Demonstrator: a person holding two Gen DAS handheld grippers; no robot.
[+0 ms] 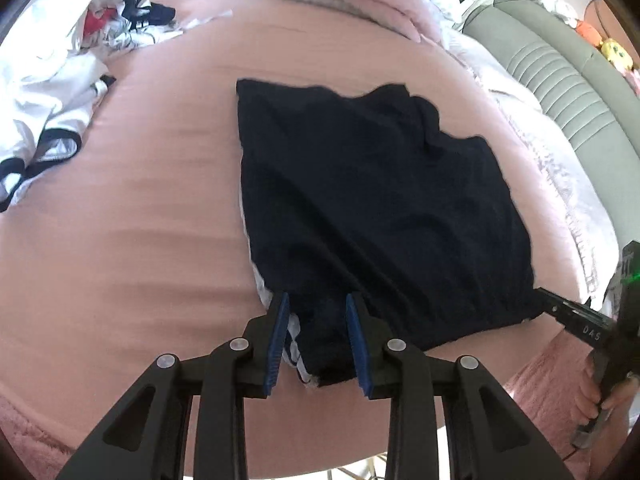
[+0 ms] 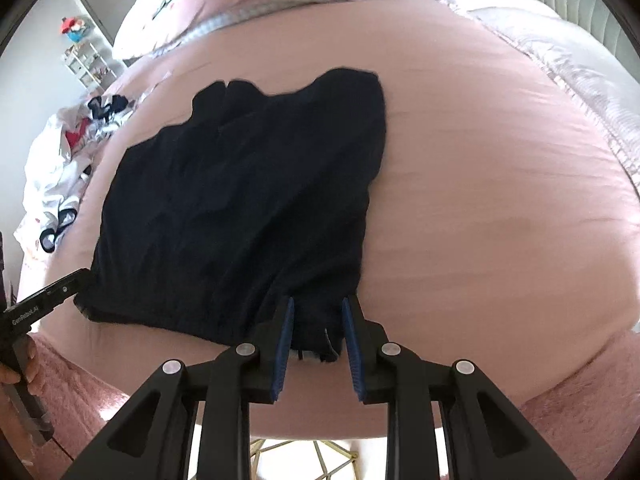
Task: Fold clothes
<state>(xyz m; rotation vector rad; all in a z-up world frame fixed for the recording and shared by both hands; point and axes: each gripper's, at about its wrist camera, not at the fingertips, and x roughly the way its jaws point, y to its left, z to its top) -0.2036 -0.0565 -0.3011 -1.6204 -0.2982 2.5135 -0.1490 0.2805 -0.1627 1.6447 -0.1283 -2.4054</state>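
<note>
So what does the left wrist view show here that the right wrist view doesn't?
Only the left wrist view shows yellow and orange plush toys by the grey headboard, and white fabric peeking from under the dark garment's edge.

Only the right wrist view shows a white shelf unit with a red and blue toy above it, and a gold wire frame below the bed edge.

Both show the dark garment lying flat on the pink bedspread, the pile of white clothes, and each gripper's blue-padded fingers apart at the garment's near edge.
</note>
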